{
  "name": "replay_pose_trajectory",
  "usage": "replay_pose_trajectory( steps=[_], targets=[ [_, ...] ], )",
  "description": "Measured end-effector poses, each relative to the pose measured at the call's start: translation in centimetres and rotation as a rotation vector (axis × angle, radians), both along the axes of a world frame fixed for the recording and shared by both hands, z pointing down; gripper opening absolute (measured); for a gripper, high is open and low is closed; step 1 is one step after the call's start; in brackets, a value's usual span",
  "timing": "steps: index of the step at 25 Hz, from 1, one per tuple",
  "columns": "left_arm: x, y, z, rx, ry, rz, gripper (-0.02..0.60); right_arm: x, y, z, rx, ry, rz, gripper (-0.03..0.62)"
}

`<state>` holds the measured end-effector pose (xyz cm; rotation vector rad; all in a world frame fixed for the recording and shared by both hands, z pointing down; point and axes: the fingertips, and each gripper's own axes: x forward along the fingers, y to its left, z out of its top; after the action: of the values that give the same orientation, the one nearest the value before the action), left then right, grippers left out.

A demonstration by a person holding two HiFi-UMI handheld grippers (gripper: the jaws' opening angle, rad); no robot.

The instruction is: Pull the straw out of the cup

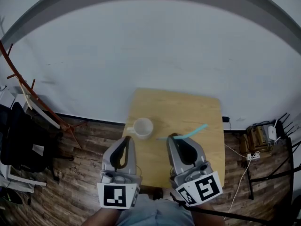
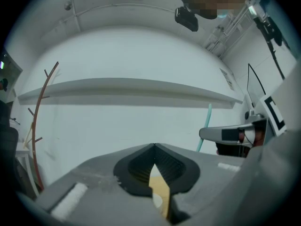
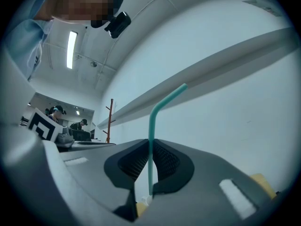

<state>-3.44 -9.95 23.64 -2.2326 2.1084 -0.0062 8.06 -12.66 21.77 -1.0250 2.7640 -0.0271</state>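
Nearest, low in the head view: left gripper (image 1: 128, 139) and right gripper (image 1: 174, 136), side by side over the near half of a small pale wooden worktop (image 1: 188, 108), both pointing away from the body. Left jaws clenched tip to tip on nothing, with only a sliver of worktop and white cup showing through the gap behind the tips. Right jaws pinched tight on the straw (image 1: 190, 133), gripped on its straight part, bent end slanting up and to the right, lower end hanging free in the right gripper view. Straw (image 3: 151, 121) out of the cup (image 1: 142, 127) and apart from it, held in the air just to its right, above the worktop. Cup upright near the worktop's left edge, handle to the left, just beyond the left gripper's tips.

Round the worktop, dark plank floor (image 1: 84, 140). On the left, dark clutter (image 1: 23, 140) and a leaning reddish coat rack (image 1: 28, 95); on the right, white cables (image 1: 244, 166) trailing over the floor. Beyond, a plain white wall (image 1: 150, 46) with a long ledge (image 2: 131, 91) running across it.

From the left gripper view, right gripper (image 2: 230, 134) and straw (image 2: 206, 126) standing in front of the wall at the right. From the right gripper view, far off to the left, two people (image 3: 55, 112) at a desk under a ceiling light (image 3: 71, 48).
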Motion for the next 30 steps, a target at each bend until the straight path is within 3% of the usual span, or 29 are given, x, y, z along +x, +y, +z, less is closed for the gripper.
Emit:
replay_pose_trajectory(
  steps=[17,30],
  targets=[
    [-1.2,-2.4,-0.2,0.001,0.031,0.137,0.018,-3.6,-1.4,-0.4,0.017,0.043,0.078,0.032],
    [-1.6,-3.0,-0.1,0.001,0.031,0.152,0.018,-4.5,-1.9,-0.4,0.022,0.051,0.077,0.028]
  ],
)
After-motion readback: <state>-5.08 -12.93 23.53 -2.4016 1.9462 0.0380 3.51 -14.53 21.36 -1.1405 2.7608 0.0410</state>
